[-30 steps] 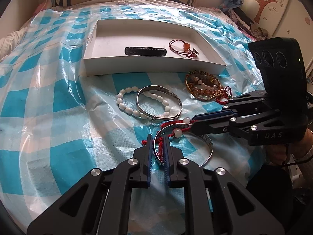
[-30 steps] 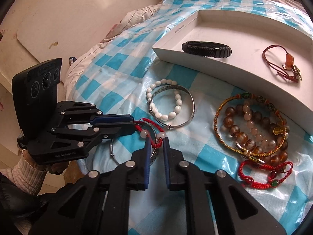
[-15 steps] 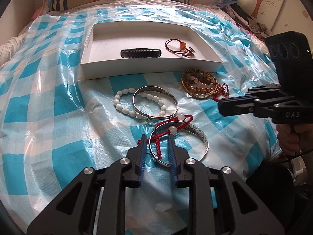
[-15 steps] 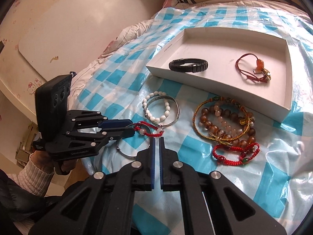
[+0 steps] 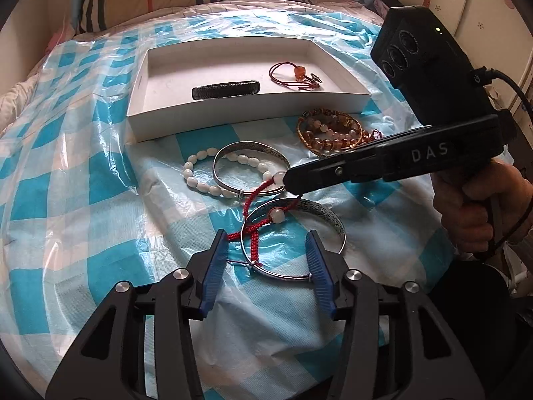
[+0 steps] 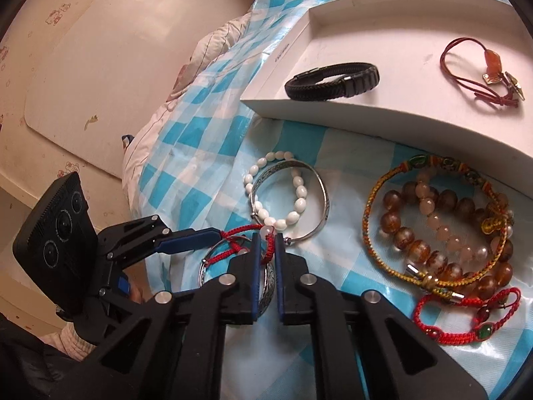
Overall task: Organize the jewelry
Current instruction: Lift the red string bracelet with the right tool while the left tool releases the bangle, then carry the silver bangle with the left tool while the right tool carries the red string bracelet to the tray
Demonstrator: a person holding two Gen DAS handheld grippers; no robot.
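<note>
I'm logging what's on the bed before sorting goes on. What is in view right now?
Box: 1, white, on the sheet.
Black bracelet: 1, inside the box.
Red cord bracelet: 1, orange charm, inside the box.
White bead bracelet: 1, on the sheet, overlapping a silver bangle.
Second silver bangle: 1, between the left tool's fingers.
Red string bracelet: 1, pale beads, draped over that bangle.
Amber bead pile: brown, pink and gold, beside the box.
Red knotted bracelet: 1, near the pile.
Sheet: blue-white check.
Left tool: open.
Right tool: shut on the red string bracelet.
</note>
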